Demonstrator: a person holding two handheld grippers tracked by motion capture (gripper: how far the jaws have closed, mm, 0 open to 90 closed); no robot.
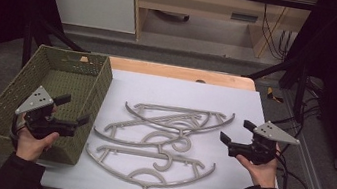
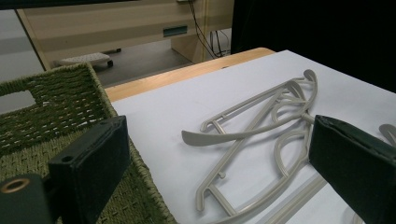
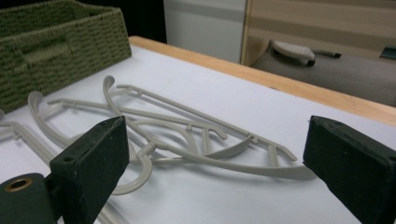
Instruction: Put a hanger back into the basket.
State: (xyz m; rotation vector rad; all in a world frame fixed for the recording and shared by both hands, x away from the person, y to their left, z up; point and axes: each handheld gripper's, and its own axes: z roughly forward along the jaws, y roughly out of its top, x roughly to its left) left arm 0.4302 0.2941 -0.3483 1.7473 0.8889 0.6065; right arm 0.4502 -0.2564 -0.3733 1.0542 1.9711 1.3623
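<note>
In the high view, three grey plastic clothes hangers are lying in a loose overlapping pile on the white sheet covering the worktop, filling the lower middle of the frame: a far hanger (image 1: 178, 114), a middle hanger (image 1: 142, 138) tilting across it, and a near hanger (image 1: 151, 165) whose hook is reaching toward the bottom edge. A green woven basket (image 1: 102, 82) is sitting at the left of the frame, its right wall just beside the hangers' left tips. The left tongs (image 1: 73, 109) are hovering over the basket's near right corner, jaws spread apart and gripping nothing; the right tongs (image 1: 236, 131) are hovering at the right of the frame, likewise spread and empty, pointing left at the pile. The hangers' long axes are running roughly left to right across the frame, so each pair of tongs is facing a set of hanger ends rather than a long side. In the right gripper view the far hanger's (image 3: 261, 163) arm tip is lying low between the black jaws, near them. In the left gripper view a hanger's (image 2: 243, 135) left end is showing between the jaws, with the basket's (image 2: 56, 98) weave under the left jaw. The right tongs look a little closer to a graspable end, the far hanger's right tip, so that hand seems better placed to start.
</note>
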